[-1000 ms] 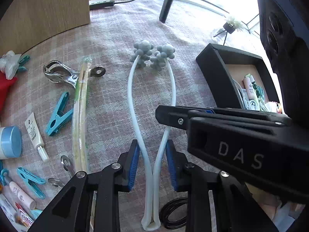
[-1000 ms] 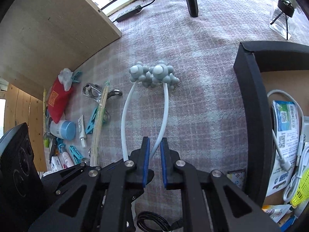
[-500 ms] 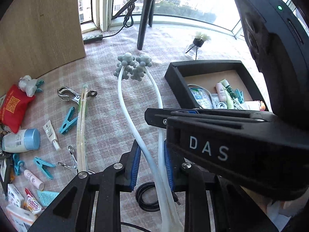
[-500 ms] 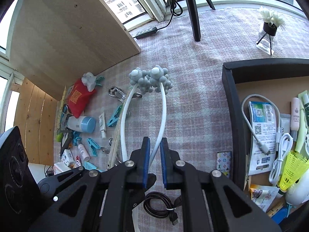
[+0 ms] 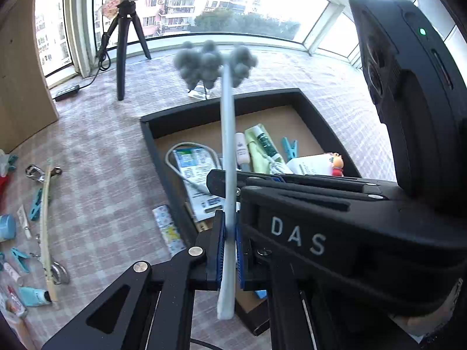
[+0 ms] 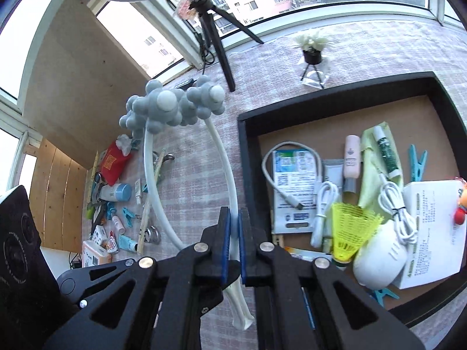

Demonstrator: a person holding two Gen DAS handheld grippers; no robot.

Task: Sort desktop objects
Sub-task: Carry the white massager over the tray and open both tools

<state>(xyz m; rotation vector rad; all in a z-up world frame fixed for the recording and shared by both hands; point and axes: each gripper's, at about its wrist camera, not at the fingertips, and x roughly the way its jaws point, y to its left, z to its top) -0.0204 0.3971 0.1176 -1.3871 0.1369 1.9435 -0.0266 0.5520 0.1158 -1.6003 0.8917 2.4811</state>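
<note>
The work surface is a tabletop covered with a pink-and-grey checked cloth (image 6: pixel 189 172). A black rectangular tray with a brown cardboard floor (image 6: pixel 292 108) rests on the cloth toward the right side of the tabletop. The tray holds a white printed box (image 6: pixel 429 233), a white rounded plastic device (image 6: pixel 379 259), a yellow plastic shuttlecock (image 6: pixel 350 230), a coiled white cable (image 6: pixel 321 207), a blue-and-white printed packet (image 6: pixel 294 186), a pink cosmetic tube (image 6: pixel 351 157), a green-patterned tube (image 6: pixel 386 154) and a teal clothes peg (image 6: pixel 417 160).

A black tripod (image 6: pixel 219 46) stands at the far edge of the tabletop by the window. A small potted white plant (image 6: pixel 311 49) stands to its right, beyond the tray's far wall.

The task object is a white two-pronged plastic massager with clusters of grey balls at its tips (image 6: pixel 175 108). It is lifted clear of the cloth, its stems over the left wall of the tray.

The left gripper (image 5: pixel 230 250) is closed on the massager; its jaws have just been closing, and its blue pads press both stems together near the joined end. The right gripper (image 6: pixel 233 245) is likewise clamped on the stems, its jaws having just closed further, with the joined end protruding below its pads.

Along the left edge of the tabletop lie a red pouch (image 6: pixel 112 166), a blue-capped white bottle (image 6: pixel 115 192), a pale wooden stick (image 5: pixel 45 233), teal pegs (image 5: pixel 35 201) and small tubes (image 5: pixel 35 296).
</note>
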